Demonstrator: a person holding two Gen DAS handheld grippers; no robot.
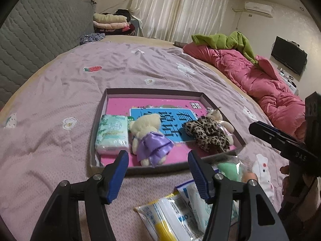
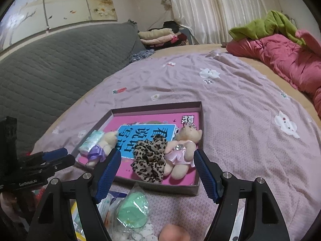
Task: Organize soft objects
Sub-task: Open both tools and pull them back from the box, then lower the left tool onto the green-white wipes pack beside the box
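Note:
A shallow box tray with a pink liner lies on the bed. In it are a tissue pack, a cream bear in a purple dress, a leopard scrunchie and a bear in a pink dress. My left gripper is open and empty just before the tray's near edge. My right gripper is open and empty, above a bagged green sponge. Plastic packets lie under the left gripper.
The bed has a lilac sheet. A pink quilt with a green blanket lies at the right. A grey headboard is at the left. Folded clothes are stacked at the back.

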